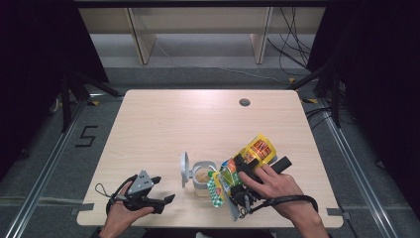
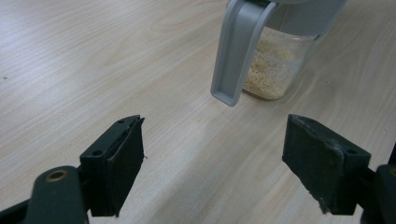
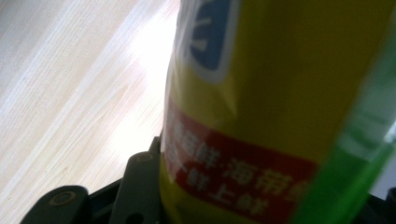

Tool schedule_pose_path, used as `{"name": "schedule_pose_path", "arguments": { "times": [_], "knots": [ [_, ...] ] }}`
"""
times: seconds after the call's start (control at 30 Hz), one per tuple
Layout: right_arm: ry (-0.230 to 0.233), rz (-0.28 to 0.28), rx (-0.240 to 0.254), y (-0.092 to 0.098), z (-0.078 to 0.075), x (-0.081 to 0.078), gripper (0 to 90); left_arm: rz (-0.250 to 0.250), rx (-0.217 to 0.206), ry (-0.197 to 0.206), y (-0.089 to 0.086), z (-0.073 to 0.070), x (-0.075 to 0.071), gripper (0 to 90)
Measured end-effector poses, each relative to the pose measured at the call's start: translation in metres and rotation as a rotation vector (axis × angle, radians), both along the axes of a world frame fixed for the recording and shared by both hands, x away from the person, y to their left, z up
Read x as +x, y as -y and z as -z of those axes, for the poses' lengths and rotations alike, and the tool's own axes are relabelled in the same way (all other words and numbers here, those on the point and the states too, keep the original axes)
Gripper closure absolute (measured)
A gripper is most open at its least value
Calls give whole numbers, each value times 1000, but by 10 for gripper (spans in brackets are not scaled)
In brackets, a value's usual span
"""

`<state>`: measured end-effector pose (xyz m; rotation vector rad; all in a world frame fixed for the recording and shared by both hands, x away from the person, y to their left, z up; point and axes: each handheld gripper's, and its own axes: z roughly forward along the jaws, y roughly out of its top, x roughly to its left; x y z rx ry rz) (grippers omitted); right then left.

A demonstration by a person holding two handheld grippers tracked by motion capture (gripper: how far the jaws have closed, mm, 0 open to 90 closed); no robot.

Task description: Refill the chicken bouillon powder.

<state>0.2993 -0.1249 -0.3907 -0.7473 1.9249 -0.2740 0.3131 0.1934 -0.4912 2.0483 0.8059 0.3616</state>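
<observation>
A clear jar [image 1: 201, 179] of beige granules stands near the table's front middle, with its grey flip lid [image 1: 184, 168] hinged open to the left. My right gripper [image 1: 261, 161] is shut on a yellow and green snack bag [image 1: 257, 148], which tilts down-left so its lower end hangs over the jar's mouth. In the right gripper view the bag [image 3: 280, 93] shows a red band of print, and one black finger [image 3: 137, 186] sits against its left side. My left gripper [image 1: 163, 189] rests open at the front left; its view looks between its fingers [image 2: 116, 163] at the jar [image 2: 275, 60] and lid [image 2: 236, 51].
The wooden table [image 1: 163, 124] has a round cable hole [image 1: 244, 102] at the back right. Beyond it stand pale shelf legs [image 1: 141, 39], and cables trail over the floor at the right. A "5" mark [image 1: 86, 135] lies on the floor to the left.
</observation>
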Motion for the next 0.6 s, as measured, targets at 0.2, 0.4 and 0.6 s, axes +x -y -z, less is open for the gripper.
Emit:
{"name": "schedule_pose_path", "arguments": {
  "times": [0.2,0.4,0.6],
  "knots": [
    [5,1,3,1,-1,0,610,-8,-7,-7,1,0,-1,199],
    [-4,4,3,0,1,-1,610,-10,-10,-9,1,0,-1,199],
    [-2,13,14,0,2,-2,610,5,5,6,0,0,0,199]
  ]
}}
